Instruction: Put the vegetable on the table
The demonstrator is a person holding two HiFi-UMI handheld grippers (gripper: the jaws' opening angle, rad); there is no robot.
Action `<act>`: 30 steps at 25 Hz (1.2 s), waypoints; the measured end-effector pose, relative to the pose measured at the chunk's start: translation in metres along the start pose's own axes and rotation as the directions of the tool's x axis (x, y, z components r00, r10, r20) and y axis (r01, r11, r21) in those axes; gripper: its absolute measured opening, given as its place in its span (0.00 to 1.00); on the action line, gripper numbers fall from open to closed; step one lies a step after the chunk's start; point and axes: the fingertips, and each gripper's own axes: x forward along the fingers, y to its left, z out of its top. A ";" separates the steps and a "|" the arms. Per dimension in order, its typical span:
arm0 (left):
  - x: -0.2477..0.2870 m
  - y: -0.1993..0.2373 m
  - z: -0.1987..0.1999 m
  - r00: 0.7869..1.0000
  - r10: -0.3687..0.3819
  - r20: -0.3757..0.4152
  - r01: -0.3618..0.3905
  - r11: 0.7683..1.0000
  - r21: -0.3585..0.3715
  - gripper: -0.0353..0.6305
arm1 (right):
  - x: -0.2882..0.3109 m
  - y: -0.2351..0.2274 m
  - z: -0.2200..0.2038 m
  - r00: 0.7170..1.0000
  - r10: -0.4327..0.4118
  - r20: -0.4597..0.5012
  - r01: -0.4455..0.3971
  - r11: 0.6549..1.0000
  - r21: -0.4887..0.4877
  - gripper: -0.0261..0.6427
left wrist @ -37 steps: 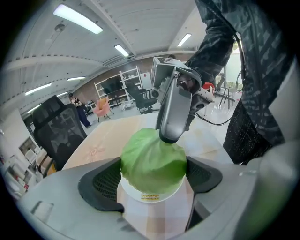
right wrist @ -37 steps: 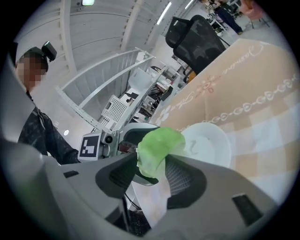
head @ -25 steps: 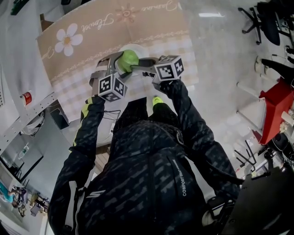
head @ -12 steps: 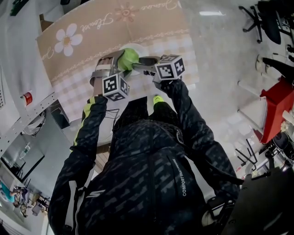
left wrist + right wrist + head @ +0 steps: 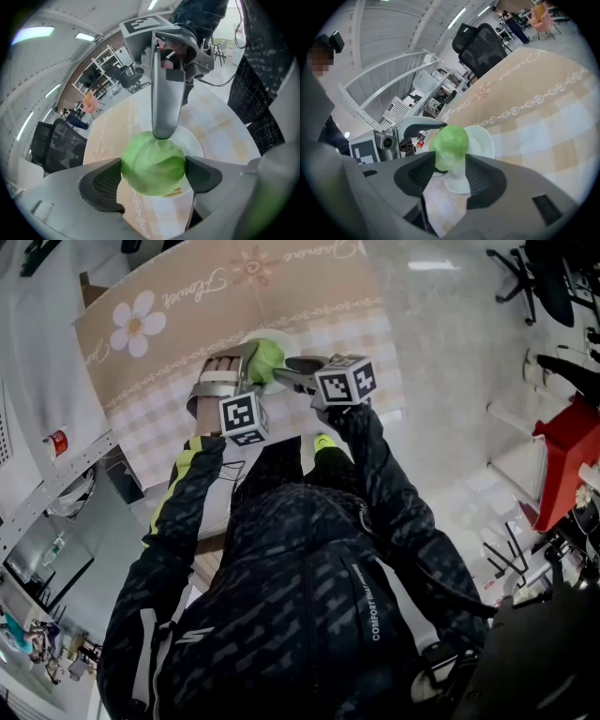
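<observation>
Midway through the job, a table under a tan flowered cloth fills the upper centre of the head view. Above it, the left gripper is clamped on a green cabbage, a pad pressing each side. The right gripper points in from the opposite side with its jaws apart, the cabbage framed between their tips and one tip touching it. A white plate lies on the cloth directly beneath. The cabbage, centred in both gripper views, appears raised off the plate. Pickup looks done. Carrying it clear, setting it on the cloth and letting go are left.
</observation>
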 end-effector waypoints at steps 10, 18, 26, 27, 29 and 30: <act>0.004 -0.006 0.013 0.999 0.019 0.040 -0.019 1.000 -0.014 0.66 | -0.004 0.003 0.015 0.995 -0.098 0.001 0.096 0.969 -0.226 0.35; 0.005 -0.007 0.011 0.999 0.031 0.033 -0.030 0.999 -0.014 0.66 | 0.007 0.015 0.026 0.988 -0.155 0.013 0.145 0.889 -0.433 0.35; 0.005 -0.007 0.013 0.998 0.042 0.043 -0.041 0.999 -0.025 0.67 | 0.017 0.017 0.027 0.982 -0.191 0.007 0.169 0.850 -0.499 0.35; 0.005 -0.007 0.013 0.998 0.043 0.045 -0.042 0.999 -0.025 0.67 | 0.018 0.016 0.026 0.979 -0.202 0.005 0.176 0.840 -0.513 0.35; 0.006 -0.008 0.013 0.998 0.048 0.047 -0.047 0.999 -0.022 0.66 | 0.020 0.015 0.025 0.976 -0.220 0.002 0.185 0.818 -0.544 0.35; 0.006 -0.008 0.013 0.997 0.054 0.048 -0.053 0.998 -0.020 0.67 | 0.020 0.016 0.024 0.973 -0.229 -0.003 0.188 0.806 -0.561 0.35</act>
